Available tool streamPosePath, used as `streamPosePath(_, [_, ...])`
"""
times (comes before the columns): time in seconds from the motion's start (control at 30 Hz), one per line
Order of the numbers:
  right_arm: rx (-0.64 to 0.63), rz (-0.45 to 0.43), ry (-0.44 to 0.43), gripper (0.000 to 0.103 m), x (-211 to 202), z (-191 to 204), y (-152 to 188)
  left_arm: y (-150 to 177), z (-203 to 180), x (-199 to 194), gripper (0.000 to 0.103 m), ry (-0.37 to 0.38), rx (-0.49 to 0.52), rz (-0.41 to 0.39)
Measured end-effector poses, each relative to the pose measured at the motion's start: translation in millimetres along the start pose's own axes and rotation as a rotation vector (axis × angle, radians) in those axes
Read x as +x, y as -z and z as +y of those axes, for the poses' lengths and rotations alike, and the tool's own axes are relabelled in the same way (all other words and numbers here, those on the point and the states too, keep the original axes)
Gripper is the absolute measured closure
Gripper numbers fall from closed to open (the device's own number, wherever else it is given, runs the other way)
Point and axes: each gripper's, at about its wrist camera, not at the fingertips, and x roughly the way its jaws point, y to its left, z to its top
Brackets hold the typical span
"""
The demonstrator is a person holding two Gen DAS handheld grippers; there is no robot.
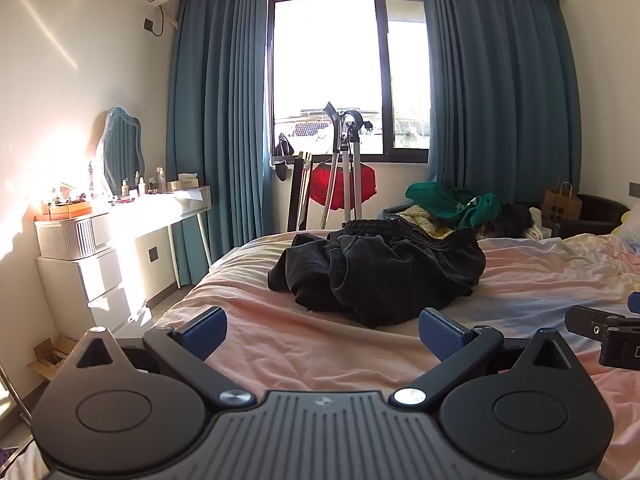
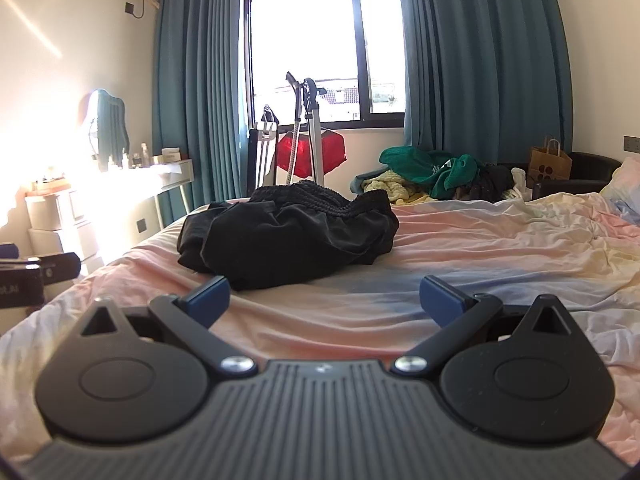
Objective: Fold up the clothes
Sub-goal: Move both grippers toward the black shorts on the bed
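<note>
A crumpled black fabric garment with a gathered elastic waistband lies in a loose heap on the bed with the wrinkled pale pink sheet, toward the foot end near the window. The left tool hovers low over the sheet just short of the heap, its 2 blue-padded fingers spread wide with nothing between them. The right tool is likewise spread wide and empty, held beside the left one and also short of the garment, which sits ahead and slightly left in its view; part of the right tool shows at the right edge of the left wrist view. Beyond the bed, a pile of green and yellow clothes rests against long teal curtains, with a brown paper bag beside a dark armchair. A red cloth hangs on a metal stand below the bright window. At the left wall, a white dressing tabletop carries bottles and a wavy-framed mirror, lit by strong sunlight.
</note>
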Motion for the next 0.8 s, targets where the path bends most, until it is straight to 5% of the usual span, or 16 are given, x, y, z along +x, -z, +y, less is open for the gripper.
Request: streamPosePath(0.8, [0.064,0.007,-0.017,0.000,-0.2,-6.2,0.2,4.1,3.8,2.6,0.000,0.021,-0.010,0.028])
